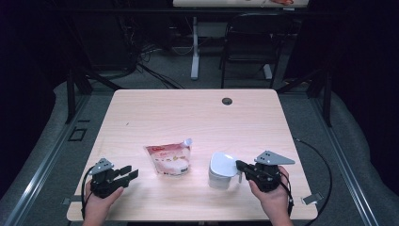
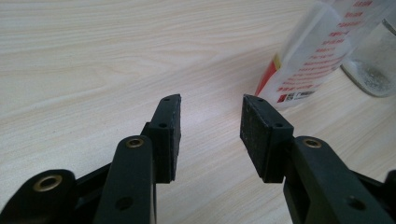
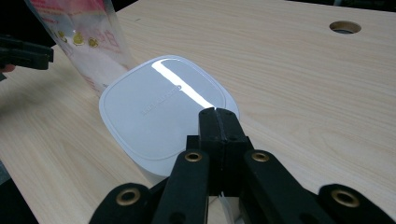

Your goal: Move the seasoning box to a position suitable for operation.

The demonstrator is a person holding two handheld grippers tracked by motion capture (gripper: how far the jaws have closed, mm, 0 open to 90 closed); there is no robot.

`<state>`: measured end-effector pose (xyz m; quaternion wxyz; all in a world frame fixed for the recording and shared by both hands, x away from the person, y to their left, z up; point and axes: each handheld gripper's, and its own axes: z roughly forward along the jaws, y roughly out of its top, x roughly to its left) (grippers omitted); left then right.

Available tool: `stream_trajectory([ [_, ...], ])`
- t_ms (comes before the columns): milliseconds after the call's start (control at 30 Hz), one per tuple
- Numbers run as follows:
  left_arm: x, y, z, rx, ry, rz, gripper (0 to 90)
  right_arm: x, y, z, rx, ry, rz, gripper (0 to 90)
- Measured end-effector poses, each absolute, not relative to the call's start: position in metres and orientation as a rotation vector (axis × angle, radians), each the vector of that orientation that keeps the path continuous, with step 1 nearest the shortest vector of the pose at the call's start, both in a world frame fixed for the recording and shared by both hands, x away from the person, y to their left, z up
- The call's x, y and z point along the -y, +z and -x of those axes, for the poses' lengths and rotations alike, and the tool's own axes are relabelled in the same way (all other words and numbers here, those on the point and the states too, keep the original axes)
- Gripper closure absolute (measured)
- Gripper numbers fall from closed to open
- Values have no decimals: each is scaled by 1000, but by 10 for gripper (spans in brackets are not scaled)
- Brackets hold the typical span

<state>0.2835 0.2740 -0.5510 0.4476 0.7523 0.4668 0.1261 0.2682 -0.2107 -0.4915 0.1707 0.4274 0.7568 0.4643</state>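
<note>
The white container [image 1: 221,170], lower right of centre, is approached by the right gripper [image 1: 241,165], jaws shut and empty; the left gripper [image 1: 132,173] is held half open and empty. Next, the pouch [image 1: 169,158] likely needs grasping.

White lidded jar [image 1: 221,170] upright beside pouch [image 1: 170,158]

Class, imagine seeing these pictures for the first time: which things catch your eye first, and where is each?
A glossy pink and white pouch lies near the middle of the pale wooden table, with a white lidded container to its right. The right gripper, shut, hovers at the container's lid, while the left gripper waits open, left of the pouch.
</note>
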Motion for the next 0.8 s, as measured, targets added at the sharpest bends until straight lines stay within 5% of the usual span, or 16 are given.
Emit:
stream_trajectory([
  [800, -274, -551, -284, -1158, 314, -1860, 583, 214, -493, -268, -2142, 1338, -1236, 900],
])
